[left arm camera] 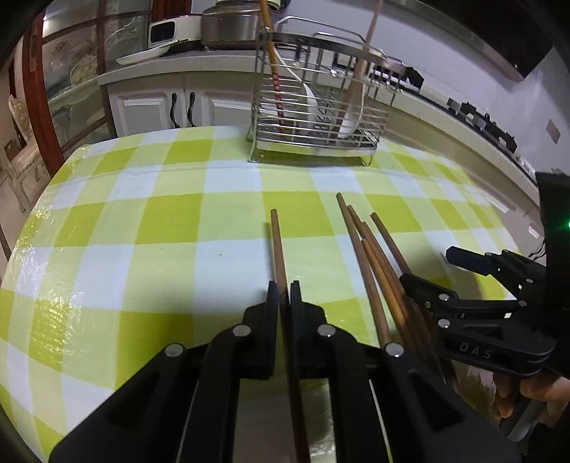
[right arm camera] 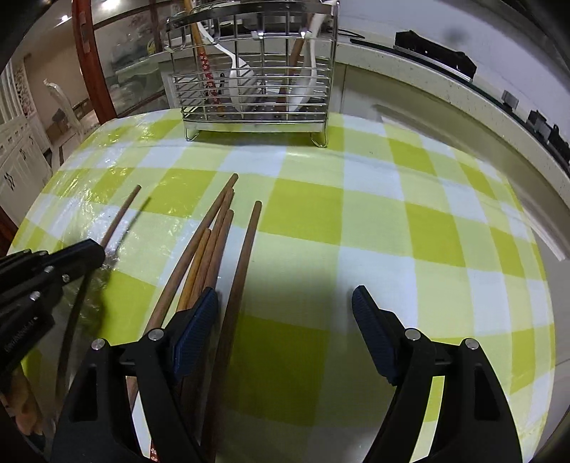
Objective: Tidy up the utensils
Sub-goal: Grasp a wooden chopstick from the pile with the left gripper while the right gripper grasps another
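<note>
In the left wrist view my left gripper [left arm camera: 284,295] is shut on a single brown chopstick [left arm camera: 277,242], whose tip points toward the wire utensil rack [left arm camera: 313,117] at the table's far side. Several more brown chopsticks [left arm camera: 370,256] lie fanned to its right, beside my open right gripper [left arm camera: 429,268]. In the right wrist view the right gripper [right arm camera: 285,295] hangs open low over the cloth; its left finger rests against the chopstick bundle [right arm camera: 210,235] and one chopstick [right arm camera: 245,256] lies between the jaws, untouched by the right pad. The left gripper [right arm camera: 96,254] shows at left with its chopstick [right arm camera: 121,217].
The rack [right arm camera: 256,71] holds white spoons [right arm camera: 310,71], a red-patterned chopstick [right arm camera: 208,74] and a wooden utensil. A green-and-white checked cloth [right arm camera: 392,220] covers the table. Behind it runs a kitchen counter [left arm camera: 213,67] with a metal pot [left arm camera: 231,25] and a plate.
</note>
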`<move>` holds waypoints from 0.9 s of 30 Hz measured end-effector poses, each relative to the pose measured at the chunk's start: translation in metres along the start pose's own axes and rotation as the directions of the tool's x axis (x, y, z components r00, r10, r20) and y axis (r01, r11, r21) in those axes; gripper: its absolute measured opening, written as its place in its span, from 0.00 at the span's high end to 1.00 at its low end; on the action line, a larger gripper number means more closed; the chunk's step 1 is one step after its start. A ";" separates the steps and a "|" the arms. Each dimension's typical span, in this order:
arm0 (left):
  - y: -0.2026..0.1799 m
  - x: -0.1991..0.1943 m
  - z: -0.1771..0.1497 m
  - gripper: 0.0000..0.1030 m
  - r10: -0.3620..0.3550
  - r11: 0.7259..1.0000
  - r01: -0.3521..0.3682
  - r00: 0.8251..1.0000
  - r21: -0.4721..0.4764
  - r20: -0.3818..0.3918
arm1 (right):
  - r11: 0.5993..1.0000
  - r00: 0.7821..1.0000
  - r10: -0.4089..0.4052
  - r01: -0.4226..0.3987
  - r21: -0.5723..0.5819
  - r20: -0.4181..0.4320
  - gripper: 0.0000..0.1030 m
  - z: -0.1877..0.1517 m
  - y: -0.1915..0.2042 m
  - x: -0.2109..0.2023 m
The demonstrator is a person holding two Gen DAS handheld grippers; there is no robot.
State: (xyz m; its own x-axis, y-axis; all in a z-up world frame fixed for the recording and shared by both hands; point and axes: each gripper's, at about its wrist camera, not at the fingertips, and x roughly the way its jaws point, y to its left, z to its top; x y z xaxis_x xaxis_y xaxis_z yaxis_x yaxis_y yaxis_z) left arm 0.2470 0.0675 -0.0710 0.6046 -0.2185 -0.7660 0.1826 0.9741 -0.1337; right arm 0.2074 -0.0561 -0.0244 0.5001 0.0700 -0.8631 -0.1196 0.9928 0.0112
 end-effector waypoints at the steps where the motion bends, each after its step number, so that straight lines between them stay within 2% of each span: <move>1: 0.001 0.000 0.000 0.93 -0.001 1.000 0.001 1.000 -0.004 0.003 | 1.000 1.000 -0.002 0.003 -0.009 0.001 0.32 0.001 0.001 0.000; 3: 0.004 -0.002 0.001 0.93 -0.009 1.000 0.009 1.000 -0.013 0.012 | 1.000 1.000 0.006 -0.006 -0.021 0.003 0.51 0.002 0.003 0.000; 5: 0.007 -0.004 0.001 0.93 -0.014 1.000 0.014 1.000 -0.018 0.017 | 0.999 1.000 0.028 -0.028 -0.034 0.004 0.62 0.003 0.007 -0.001; 13: 0.019 -0.017 0.000 0.93 -0.016 0.999 0.018 0.999 -0.046 0.041 | 0.998 0.998 0.063 -0.063 -0.028 0.006 0.89 0.002 0.012 -0.005; 16: 0.020 -0.022 0.002 0.93 -0.016 0.999 0.018 0.998 -0.049 0.053 | 0.995 0.995 0.096 -0.096 -0.006 0.003 0.90 0.003 0.005 -0.004; 27: 0.004 -0.045 0.009 0.94 -0.008 0.999 0.013 0.994 -0.038 0.108 | 0.995 0.990 0.098 -0.101 0.024 0.100 0.91 0.008 -0.018 -0.045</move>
State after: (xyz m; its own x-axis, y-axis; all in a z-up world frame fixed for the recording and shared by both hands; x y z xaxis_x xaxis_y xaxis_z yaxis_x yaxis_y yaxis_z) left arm 0.2277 0.0804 -0.0311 0.6830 -0.2317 -0.6927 0.1603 0.9728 -0.1673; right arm 0.1937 -0.0761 0.0187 0.5693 0.1761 -0.8031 -0.1489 0.9827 0.1100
